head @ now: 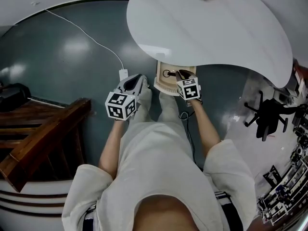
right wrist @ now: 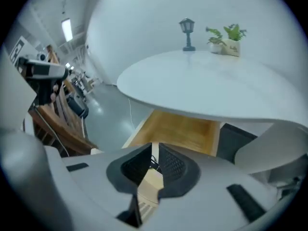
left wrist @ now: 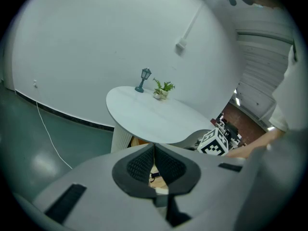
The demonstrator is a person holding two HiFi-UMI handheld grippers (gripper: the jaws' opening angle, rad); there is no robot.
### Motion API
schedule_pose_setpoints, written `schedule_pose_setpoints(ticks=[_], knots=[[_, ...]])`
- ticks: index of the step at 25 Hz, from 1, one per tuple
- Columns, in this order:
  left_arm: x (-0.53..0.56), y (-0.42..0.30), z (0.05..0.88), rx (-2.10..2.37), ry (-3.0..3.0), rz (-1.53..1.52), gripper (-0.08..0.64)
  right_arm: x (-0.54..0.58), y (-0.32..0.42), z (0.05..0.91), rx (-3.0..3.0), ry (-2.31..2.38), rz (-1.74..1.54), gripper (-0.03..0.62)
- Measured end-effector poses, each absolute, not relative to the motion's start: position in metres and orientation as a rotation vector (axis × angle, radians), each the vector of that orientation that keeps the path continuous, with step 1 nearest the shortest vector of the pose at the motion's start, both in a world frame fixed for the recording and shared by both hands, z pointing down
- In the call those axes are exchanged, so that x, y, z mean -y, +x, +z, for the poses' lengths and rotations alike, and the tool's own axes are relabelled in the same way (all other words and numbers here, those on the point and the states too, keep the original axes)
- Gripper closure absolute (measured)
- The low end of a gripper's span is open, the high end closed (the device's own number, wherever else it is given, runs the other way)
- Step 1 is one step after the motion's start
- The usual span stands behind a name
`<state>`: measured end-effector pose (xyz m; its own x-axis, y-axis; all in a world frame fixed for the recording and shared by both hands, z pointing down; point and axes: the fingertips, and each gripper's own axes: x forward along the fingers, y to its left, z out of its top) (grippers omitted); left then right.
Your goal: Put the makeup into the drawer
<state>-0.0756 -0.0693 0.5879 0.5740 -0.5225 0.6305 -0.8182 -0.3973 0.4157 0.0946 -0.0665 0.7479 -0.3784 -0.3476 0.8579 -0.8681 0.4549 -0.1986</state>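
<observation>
- We see the makeup (head: 167, 73) lying in the open drawer (head: 160, 84); the placing looks done.
- Our left claw (head: 136, 80) is pressed together and our right claw (head: 182, 74) barely parted; both are empty.
- We judge that only shutting the drawer remains.

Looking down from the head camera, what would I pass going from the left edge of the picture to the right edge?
wooden bench → left gripper → right gripper → black office chair
</observation>
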Motion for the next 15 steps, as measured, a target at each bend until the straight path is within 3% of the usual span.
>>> schedule_pose_setpoints(ticks=[7, 15], knots=[[0.084, -0.062, 0.576, 1.043, 2.147, 0.534, 0.548, 0.063, 0.122, 0.69, 1.978, 1.314, 0.929, 0.594], [0.099, -0.059, 0.539, 1.066, 2.253, 0.533, 0.548, 0.068, 0.126, 0.612, 2.082, 1.426, 0.724, 0.595]])
